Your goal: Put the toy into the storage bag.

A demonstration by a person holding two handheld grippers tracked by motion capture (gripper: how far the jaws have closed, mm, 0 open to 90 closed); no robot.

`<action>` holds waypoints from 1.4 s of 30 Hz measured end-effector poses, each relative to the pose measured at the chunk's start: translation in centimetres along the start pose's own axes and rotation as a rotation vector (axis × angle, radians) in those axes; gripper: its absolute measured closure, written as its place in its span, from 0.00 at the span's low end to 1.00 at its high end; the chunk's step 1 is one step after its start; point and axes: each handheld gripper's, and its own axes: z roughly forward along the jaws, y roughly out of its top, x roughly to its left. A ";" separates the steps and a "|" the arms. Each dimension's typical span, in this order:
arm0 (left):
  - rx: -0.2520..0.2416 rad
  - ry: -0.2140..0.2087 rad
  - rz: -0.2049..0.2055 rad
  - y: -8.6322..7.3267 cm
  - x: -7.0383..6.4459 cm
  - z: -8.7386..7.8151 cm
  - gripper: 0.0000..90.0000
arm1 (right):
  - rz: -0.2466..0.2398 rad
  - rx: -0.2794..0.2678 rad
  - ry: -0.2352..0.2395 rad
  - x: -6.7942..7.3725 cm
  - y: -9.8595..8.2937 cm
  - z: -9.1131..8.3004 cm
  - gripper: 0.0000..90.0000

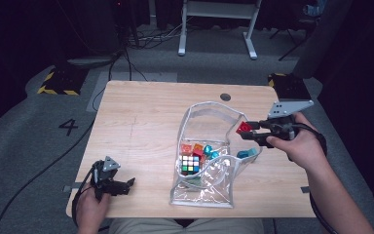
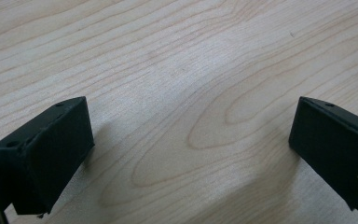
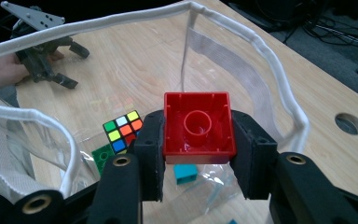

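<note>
right gripper clamps red block above clear pouch mouth; left gripper gapes empty, far left of pouch.

High view: above the near edge, facing forward and down over the whole table. Left gripper view: close, facing down at bare tabletop. Right gripper view: close, facing left across the bag, shared with high view.

A pouch lies on the bench, right of centre, with a puzzle cube and several blocks inside. The right gripper holds a brick over the pouch's right rim; the left gripper rests at the near left corner, well apart.
</note>
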 end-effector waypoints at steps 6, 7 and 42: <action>0.000 -0.001 -0.005 0.0 0.0 0.0 0.00 | -0.024 0.007 0.040 0.0 1.5 1.5 0.66; 0.000 0.000 -0.005 0.0 0.0 0.0 0.00 | -0.039 0.009 0.047 0.0 1.7 1.8 0.66; 0.000 -0.001 -0.004 0.0 0.0 0.0 0.00 | -0.231 0.157 0.214 3.2 4.9 11.5 0.66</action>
